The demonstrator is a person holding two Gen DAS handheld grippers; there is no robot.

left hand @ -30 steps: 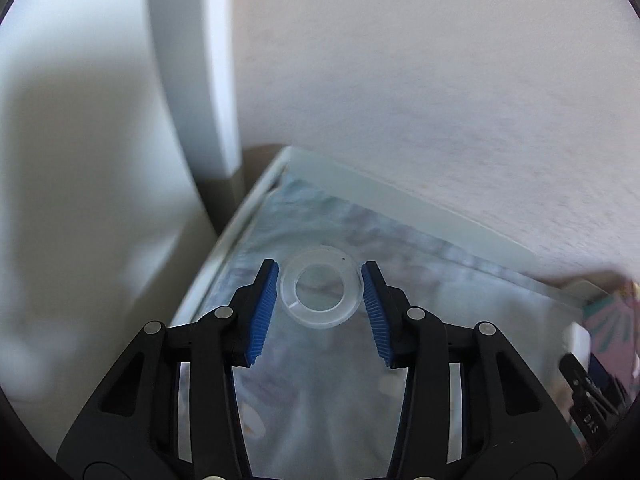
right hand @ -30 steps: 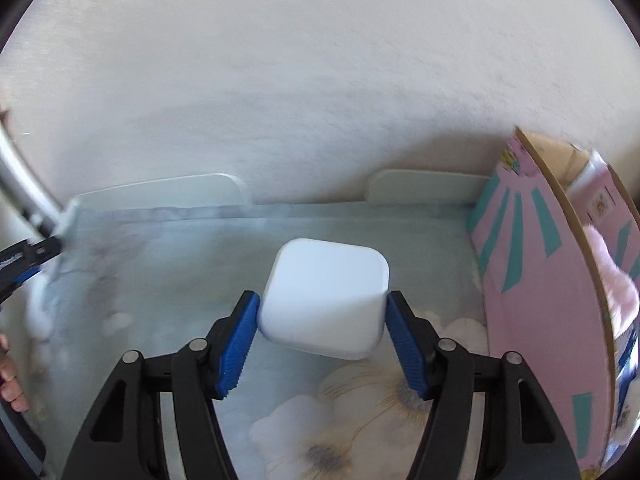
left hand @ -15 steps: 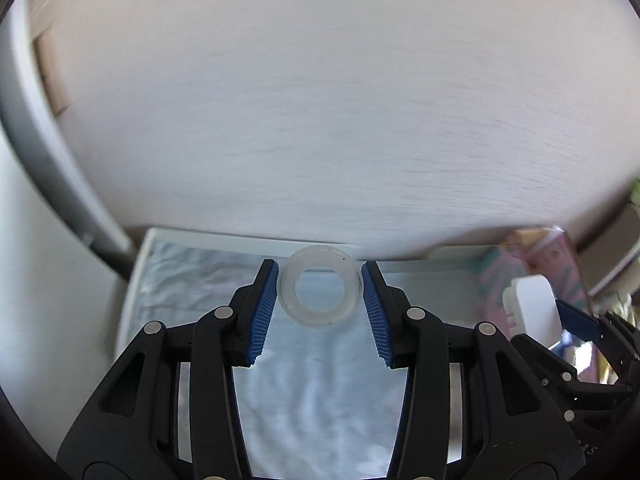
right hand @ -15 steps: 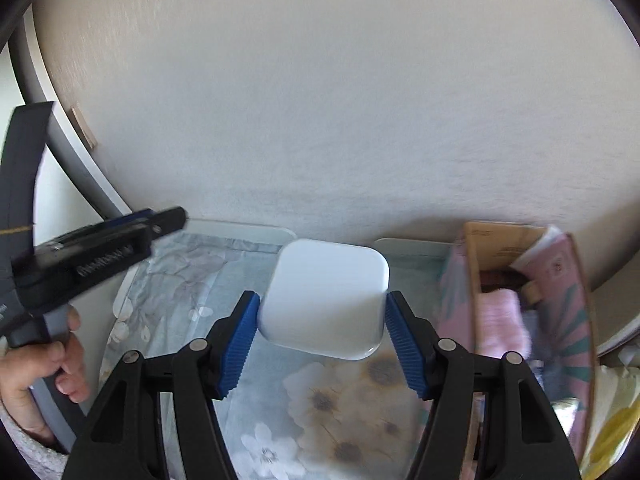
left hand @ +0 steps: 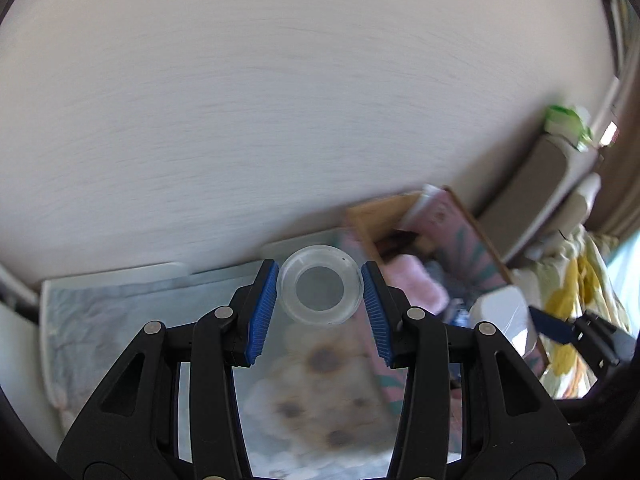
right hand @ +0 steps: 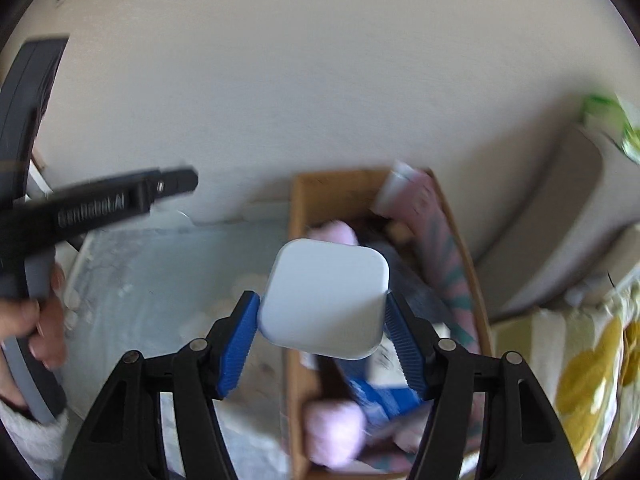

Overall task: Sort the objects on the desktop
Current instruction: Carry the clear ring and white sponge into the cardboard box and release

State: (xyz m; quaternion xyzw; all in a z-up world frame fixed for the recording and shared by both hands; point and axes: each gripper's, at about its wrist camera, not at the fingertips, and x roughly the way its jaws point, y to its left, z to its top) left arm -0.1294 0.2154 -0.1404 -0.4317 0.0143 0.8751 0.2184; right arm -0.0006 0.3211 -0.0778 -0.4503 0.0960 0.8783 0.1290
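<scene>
- Wall (left hand: 280,100): pale, fills the upper half of both views.
- Table (left hand: 120,320): floral cloth over it, lower left to centre in both views, blurred.
- Box (right hand: 304,208): cardboard, pink patterned side, centre-right in the right wrist view, right of centre in the left wrist view. Holds pink fuzzy items, something blue and dark clutter; too blurred to name.
- Yellow-flowered fabric (right hand: 580,360): lower right edge, beside the box.
- Right gripper (right hand: 322,322): lower centre of its view, blue pads clamped on both sides of a white case (right hand: 326,298). Case is square with rounded corners, off the table, seen over the box's left part.
- Left gripper (left hand: 320,308): lower centre of its view, pads pinched on a clear ring (left hand: 320,290). Ring is off the table, hole facing the camera, seen against the table's far edge, just left of the box.
- Hand (right hand: 36,320): left edge of the right wrist view, wrapped round the left gripper's grey handle.
</scene>
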